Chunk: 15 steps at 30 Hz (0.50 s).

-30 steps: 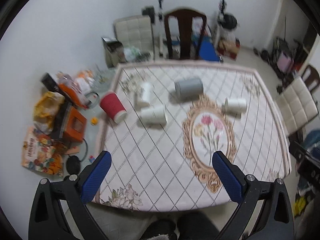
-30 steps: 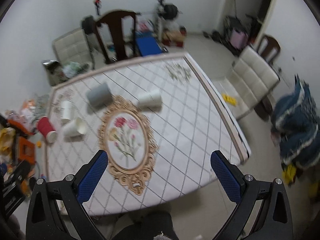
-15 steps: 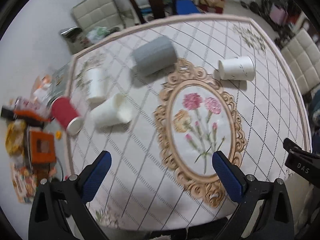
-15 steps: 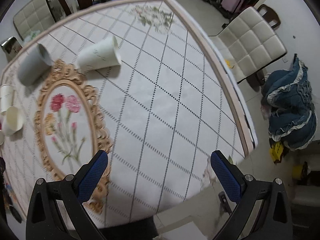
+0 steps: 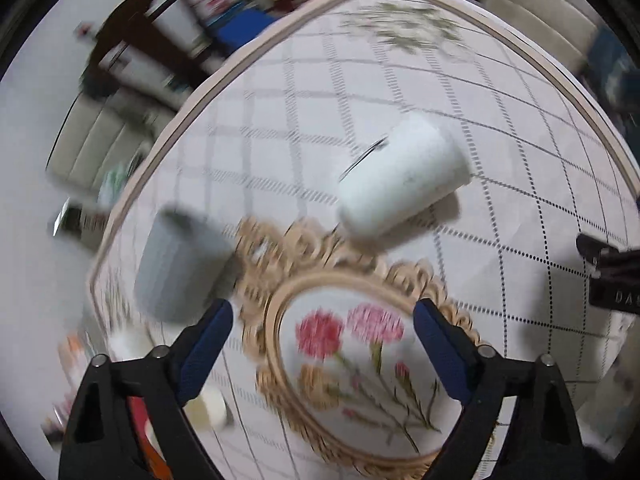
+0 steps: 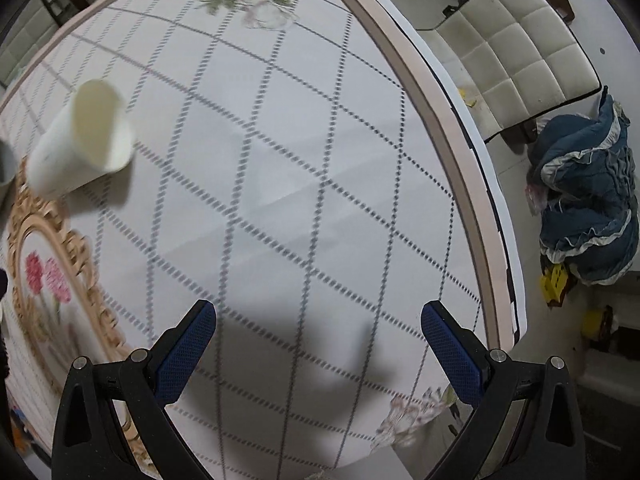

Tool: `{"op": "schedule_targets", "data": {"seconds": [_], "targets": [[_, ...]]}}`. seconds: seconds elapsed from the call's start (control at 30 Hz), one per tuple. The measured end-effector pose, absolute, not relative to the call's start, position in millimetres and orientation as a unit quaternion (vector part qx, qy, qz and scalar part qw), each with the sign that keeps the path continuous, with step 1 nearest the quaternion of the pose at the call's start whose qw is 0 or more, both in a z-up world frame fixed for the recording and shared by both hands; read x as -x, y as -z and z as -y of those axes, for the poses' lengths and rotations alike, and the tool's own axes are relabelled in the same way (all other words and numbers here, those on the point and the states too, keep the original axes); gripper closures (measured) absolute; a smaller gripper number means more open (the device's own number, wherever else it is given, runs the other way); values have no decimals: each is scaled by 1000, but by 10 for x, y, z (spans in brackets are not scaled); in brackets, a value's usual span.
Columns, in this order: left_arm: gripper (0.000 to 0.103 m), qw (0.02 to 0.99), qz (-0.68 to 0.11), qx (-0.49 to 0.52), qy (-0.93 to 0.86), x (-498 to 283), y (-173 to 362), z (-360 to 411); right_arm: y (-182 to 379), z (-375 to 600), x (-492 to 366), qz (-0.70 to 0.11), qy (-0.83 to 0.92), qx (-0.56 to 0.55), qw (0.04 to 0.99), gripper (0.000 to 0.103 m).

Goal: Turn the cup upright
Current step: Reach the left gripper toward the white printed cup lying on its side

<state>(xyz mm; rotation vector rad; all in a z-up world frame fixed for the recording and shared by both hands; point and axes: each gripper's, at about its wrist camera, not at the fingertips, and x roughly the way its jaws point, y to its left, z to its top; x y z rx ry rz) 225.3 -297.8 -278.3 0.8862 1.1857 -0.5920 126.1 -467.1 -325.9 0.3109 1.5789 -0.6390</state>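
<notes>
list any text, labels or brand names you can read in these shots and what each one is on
"DA": pale letters on the black device at the right edge of the left wrist view; the frame edge cuts off whatever follows.

The white cup lying on its side has faint dark marks on its wall, too blurred to read as text.

Nothing readable on the grey cup, the tablecloth, or anywhere in the right wrist view.

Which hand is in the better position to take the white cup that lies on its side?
Left, probably. The white cup lies ahead of the open left tongs, nearly centred between the tips. For the open right tongs it sits far off to the left edge.
</notes>
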Motion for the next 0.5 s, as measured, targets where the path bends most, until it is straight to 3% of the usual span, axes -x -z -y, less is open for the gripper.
{"op": "schedule_targets", "data": {"seconds": [0.3, 0.37, 0.5], "targets": [[13, 622, -487, -515, 332, -2185, 3191, 3634, 3490, 5161, -1185, -701, 298, -171, 625, 0], [24, 610, -485, -527, 340, -2183, 3278, 3731, 3529, 5241, -1147, -702, 301, -175, 622, 0], [27, 603, -472, -545, 341, -2164, 3370, 3862, 3605, 5384, -1072, -702, 301, -186, 618, 0]]}}
